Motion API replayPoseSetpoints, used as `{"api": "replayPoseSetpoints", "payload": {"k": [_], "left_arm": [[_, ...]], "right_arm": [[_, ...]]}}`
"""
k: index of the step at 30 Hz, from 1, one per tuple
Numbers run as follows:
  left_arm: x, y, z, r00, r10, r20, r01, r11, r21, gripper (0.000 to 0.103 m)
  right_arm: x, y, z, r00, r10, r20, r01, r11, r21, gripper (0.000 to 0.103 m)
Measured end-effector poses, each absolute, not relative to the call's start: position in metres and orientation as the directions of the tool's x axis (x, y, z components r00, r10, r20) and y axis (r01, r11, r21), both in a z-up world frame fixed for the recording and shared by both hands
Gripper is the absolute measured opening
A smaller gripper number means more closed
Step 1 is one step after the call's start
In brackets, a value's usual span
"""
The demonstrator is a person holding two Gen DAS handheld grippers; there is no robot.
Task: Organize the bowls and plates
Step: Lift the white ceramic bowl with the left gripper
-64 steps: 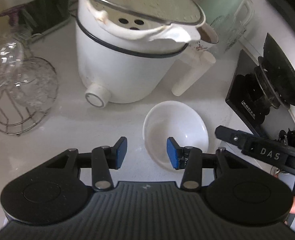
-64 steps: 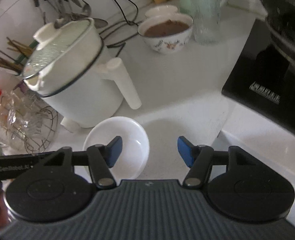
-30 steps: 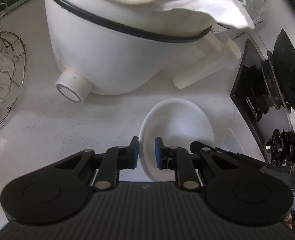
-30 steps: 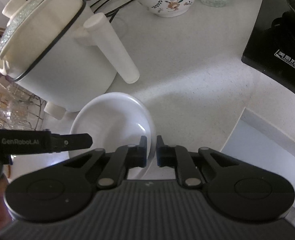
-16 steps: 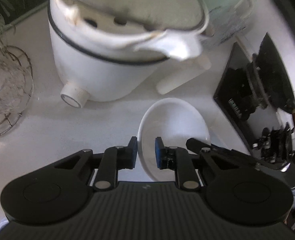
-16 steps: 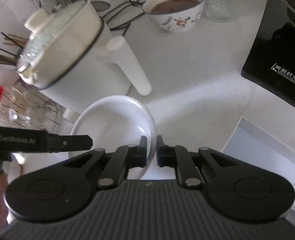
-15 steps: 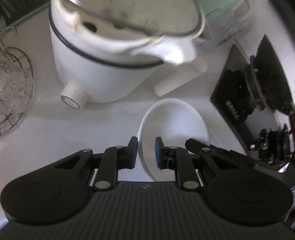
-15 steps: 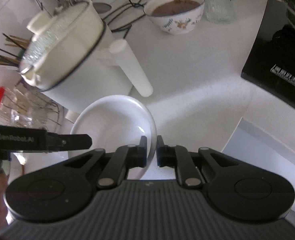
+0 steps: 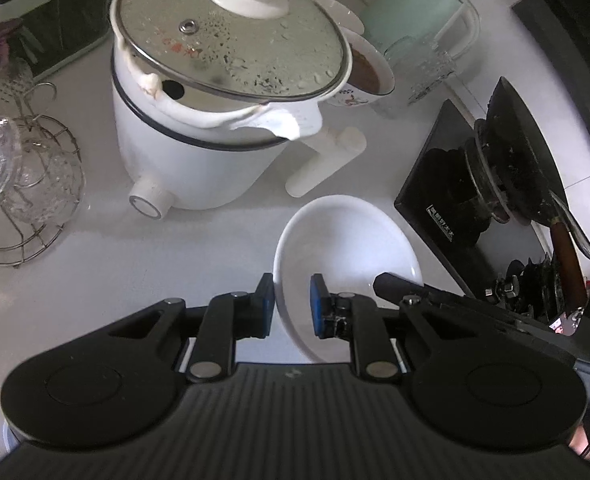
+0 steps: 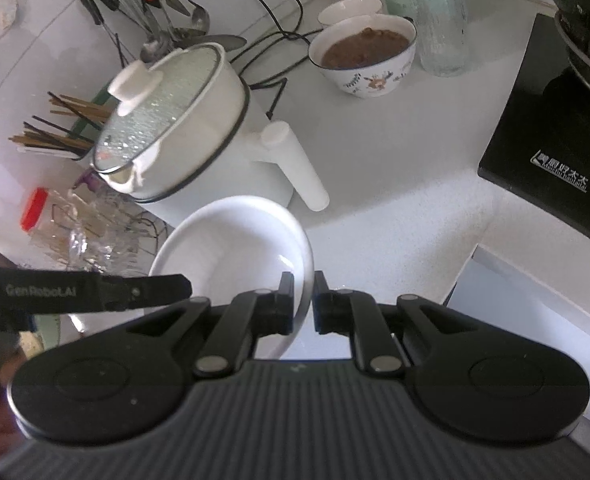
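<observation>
A plain white bowl (image 9: 347, 240) hangs above the white counter, held from both sides. My left gripper (image 9: 292, 305) is shut on the bowl's near-left rim, its blue pads pinching the wall. In the right wrist view the same white bowl (image 10: 231, 248) fills the centre left, and my right gripper (image 10: 303, 300) is shut on its right rim. The other gripper's black finger shows at the bowl's edge in each view. A patterned bowl (image 10: 365, 52) with brown food stands at the back, and a small white bowl (image 10: 349, 10) sits behind it.
A white electric pot (image 9: 215, 120) with a glass lid and long handle stands just beyond the bowl. A wire rack of glasses (image 9: 19, 184) is at the left. A black stove (image 9: 507, 184) with a wok lies right. A glass jug (image 10: 427, 12) and hanging utensils (image 10: 143, 4) are behind.
Both grippers have risen with the white bowl between them; the pot and counter now sit lower and farther off. The grip on both rims is unchanged.
</observation>
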State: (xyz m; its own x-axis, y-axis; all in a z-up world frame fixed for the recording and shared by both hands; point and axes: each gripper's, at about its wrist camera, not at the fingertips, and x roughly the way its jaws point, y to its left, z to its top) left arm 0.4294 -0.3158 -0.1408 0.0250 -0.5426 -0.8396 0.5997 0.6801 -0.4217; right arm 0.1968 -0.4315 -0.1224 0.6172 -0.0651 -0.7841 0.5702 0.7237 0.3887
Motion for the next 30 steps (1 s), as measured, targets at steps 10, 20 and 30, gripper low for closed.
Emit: {"api": "replayPoseSetpoints", "payload": {"k": [10,20,30], "left_arm": [[0.415,-0.289,-0.112,0.128,-0.549,-0.826,0.603,0.704,-0.375,0.021],[0.404,-0.238,-0.098,0.217,-0.556,-0.802,0.538,0.754,-0.377,0.026],[0.386,-0.171,-0.088,0.336,-0.532,-0.777,0.426,0.822,-0.379,0.026]], "right_arm": [[0.202,-0.413,-0.104,0.669,-0.044,-0.742,0.495,0.771,0.401,0.012],[0.212,-0.385,-0.090,0.706,0.020,-0.708,0.393,0.821,0.415,0.012],[0.233,-0.343,-0.079,0.712,0.121,-0.692,0.239,0.885,0.400,0.012]]}}
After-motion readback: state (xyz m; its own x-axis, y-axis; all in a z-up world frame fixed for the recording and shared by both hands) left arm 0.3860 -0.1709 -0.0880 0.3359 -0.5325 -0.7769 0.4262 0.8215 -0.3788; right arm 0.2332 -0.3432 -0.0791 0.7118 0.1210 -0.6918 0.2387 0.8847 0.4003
